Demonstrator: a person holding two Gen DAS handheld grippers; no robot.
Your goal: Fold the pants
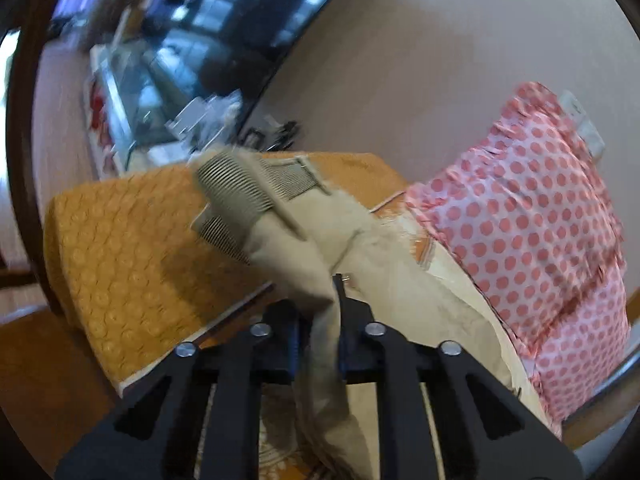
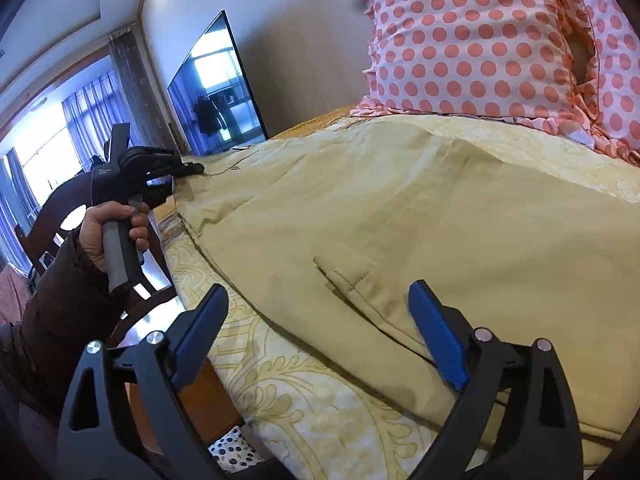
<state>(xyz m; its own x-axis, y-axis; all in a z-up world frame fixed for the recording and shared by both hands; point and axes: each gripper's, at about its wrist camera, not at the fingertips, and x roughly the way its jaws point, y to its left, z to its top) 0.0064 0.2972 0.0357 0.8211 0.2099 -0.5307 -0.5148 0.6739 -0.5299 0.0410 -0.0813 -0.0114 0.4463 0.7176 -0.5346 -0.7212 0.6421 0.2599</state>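
The pants [image 1: 304, 240] are pinched and lifted by the left gripper [image 1: 320, 344]; the right gripper [image 2: 320, 336] is held wide above them.

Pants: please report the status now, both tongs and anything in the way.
Left tongs shut on pants. Right tongs open, above the pants. Polka-dot pillow beside the far edge.

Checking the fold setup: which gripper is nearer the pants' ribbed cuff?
Left. The left gripper is shut on the khaki pants just short of the ribbed cuff; the right gripper hovers open at the opposite end.
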